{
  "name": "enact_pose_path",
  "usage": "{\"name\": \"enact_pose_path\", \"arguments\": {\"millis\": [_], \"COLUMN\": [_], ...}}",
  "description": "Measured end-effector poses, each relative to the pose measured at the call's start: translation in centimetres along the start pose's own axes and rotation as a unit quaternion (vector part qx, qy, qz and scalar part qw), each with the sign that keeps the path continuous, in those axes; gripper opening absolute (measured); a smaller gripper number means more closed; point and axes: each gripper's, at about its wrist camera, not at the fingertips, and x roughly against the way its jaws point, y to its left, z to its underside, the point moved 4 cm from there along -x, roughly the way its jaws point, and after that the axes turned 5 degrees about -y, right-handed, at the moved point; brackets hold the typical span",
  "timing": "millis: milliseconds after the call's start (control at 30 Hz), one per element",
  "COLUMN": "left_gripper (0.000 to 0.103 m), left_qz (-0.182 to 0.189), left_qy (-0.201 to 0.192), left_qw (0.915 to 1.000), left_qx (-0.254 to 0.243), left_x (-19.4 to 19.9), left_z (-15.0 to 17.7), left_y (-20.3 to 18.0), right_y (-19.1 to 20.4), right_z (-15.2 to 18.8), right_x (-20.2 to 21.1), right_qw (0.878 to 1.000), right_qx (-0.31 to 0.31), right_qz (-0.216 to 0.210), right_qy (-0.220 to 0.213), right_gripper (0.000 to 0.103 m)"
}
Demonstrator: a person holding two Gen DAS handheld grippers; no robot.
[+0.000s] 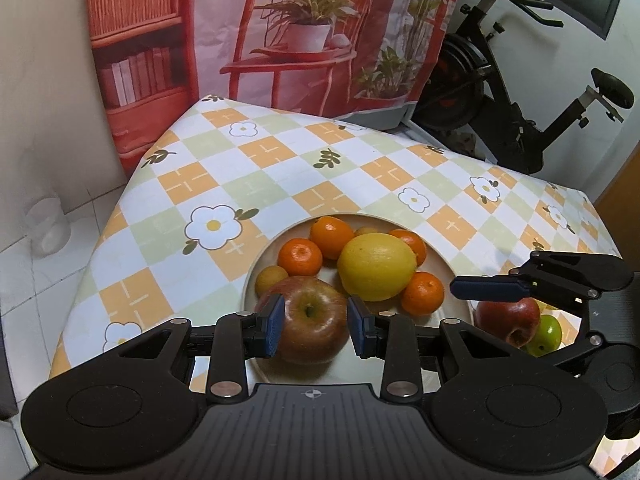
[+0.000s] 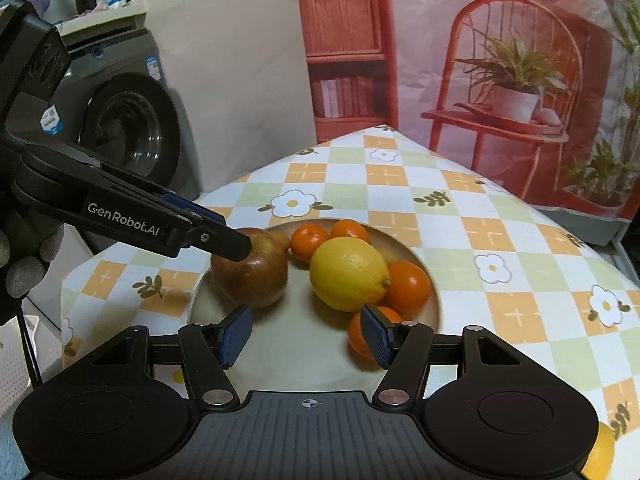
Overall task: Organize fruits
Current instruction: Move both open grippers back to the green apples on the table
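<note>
A large red-yellow apple [image 1: 312,320] sits between the blue pads of my left gripper [image 1: 316,328], which is shut on it over the near left part of a beige plate [image 1: 249,280]. The right wrist view shows the same apple [image 2: 252,276] under the left gripper's fingertip [image 2: 236,246]. A lemon [image 1: 376,266] and several tangerines [image 1: 300,256] lie in the plate. My right gripper [image 2: 306,338] stands open over the bare plate [image 2: 296,360], with nothing between its pads. In the left wrist view its upper finger [image 1: 488,289] crosses a red apple [image 1: 508,316] and a green fruit [image 1: 546,336].
The table wears a checked flower cloth [image 1: 280,168], with edges close on the left and far sides. A printed backdrop [image 1: 280,40] hangs behind. An exercise bike [image 1: 520,120] stands to the far right, a washing machine [image 2: 128,132] to the left. A gloved hand [image 2: 20,272] holds the left gripper.
</note>
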Motion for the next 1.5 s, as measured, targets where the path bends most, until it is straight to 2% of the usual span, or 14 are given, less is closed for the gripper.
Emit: {"name": "enact_pose_path", "arguments": {"millis": [667,1167,1500], "left_gripper": [0.037,0.038,0.039], "left_qz": [-0.005,-0.007,-0.009], "left_qy": [-0.035,-0.059,-0.087], "left_qw": [0.9982,0.996,0.9932], "left_qx": [-0.049,-0.067,-0.077], "left_x": [1.1,1.4,1.8], "left_z": [0.2,1.1,2.6], "left_y": [-7.5,-13.3,-15.8], "right_y": [-6.8,-12.0,-13.6], "right_z": [3.8,8.6,11.8], "right_x": [8.5,14.1,16.1], "right_qw": [0.995,0.983,0.975], "right_qx": [-0.049,-0.096,-0.119], "right_qz": [0.064,0.129,0.151], "right_qy": [-0.054,-0.092,-0.113], "right_gripper": [0.057,0.057,0.057]}}
